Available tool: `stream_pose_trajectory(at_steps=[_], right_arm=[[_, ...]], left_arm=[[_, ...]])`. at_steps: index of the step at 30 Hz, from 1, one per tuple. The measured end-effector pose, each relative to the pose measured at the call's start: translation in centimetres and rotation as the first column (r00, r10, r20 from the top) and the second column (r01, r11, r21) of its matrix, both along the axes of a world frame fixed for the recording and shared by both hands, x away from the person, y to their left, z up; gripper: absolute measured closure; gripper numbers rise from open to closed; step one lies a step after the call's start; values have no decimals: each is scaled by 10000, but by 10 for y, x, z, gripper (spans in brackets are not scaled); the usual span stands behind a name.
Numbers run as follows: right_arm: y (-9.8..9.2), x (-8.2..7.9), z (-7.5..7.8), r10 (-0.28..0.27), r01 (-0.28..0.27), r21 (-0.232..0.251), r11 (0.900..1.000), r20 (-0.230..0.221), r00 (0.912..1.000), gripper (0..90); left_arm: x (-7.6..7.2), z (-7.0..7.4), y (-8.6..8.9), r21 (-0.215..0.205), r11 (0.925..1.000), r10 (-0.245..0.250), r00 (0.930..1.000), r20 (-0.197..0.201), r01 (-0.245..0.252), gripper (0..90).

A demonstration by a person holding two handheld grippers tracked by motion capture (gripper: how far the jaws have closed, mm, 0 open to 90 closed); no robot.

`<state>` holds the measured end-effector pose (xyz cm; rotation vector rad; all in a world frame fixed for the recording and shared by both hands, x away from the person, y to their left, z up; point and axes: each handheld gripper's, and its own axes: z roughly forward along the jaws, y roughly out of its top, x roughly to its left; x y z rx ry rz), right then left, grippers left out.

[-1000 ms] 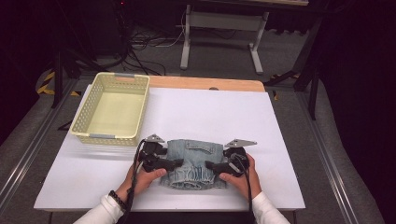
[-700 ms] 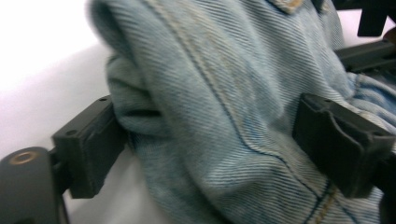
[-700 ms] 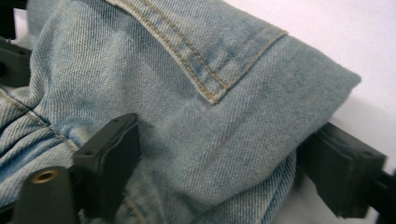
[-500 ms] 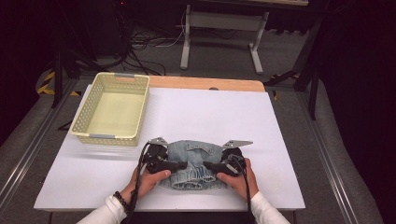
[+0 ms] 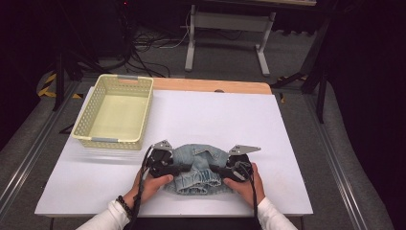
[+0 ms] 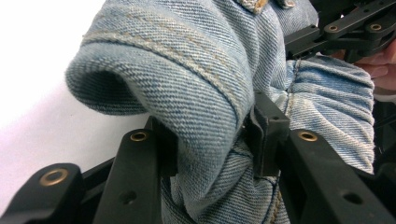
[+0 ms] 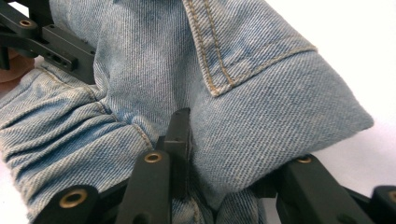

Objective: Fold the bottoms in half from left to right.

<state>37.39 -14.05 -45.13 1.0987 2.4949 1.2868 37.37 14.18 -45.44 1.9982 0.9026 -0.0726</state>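
A folded light-blue denim garment [image 5: 197, 158] lies near the front edge of the white table [image 5: 287, 143]. My left gripper [image 5: 181, 168] grips its left side and my right gripper [image 5: 216, 169] its right side, each held in one hand. In the left gripper view the left gripper [image 6: 212, 144] has just been closing, and its pads [image 6: 266, 135] press a thick roll of the denim garment [image 6: 196, 79]. My right gripper [image 7: 229, 163] has also just been closing, and its fingers [image 7: 180, 135] pinch a fold of the denim garment [image 7: 261, 107] under a stitched flap.
An empty pale yellow basket [image 5: 82, 122] stands at the table's back left. A wooden strip [image 5: 210, 85] runs along the far edge. Beyond it a metal stand [image 5: 225, 33] and cables sit on the floor. Grey rails flank both sides of the table.
Both pairs of jaws have closed on the sides of the denim. The cloth has bunched up narrower between the two grippers. The hands have hardly shifted.
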Motion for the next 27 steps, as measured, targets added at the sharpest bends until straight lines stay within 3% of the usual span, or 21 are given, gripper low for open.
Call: stream_pose_trajectory(at_steps=[9, 14, 27], right_arm=[[-2, -7, 10, -90, 84, 136, 9999, 457, 9989, 663], [-1, -9, 16, -60, 50, 130, 9999, 757, 9971, 665], [0, -10, 20, -12, 2, 111, 9999, 915, 9958, 664]], left_arm=[[-6, 9, -1, 52, 10000, 0, 9973, 731, -3, 624], [-8, 12, 0, -70, 10000, 70, 9967, 811, -64, 627], [-9, 14, 1, -76, 9999, 99, 9951, 981, -92, 627]])
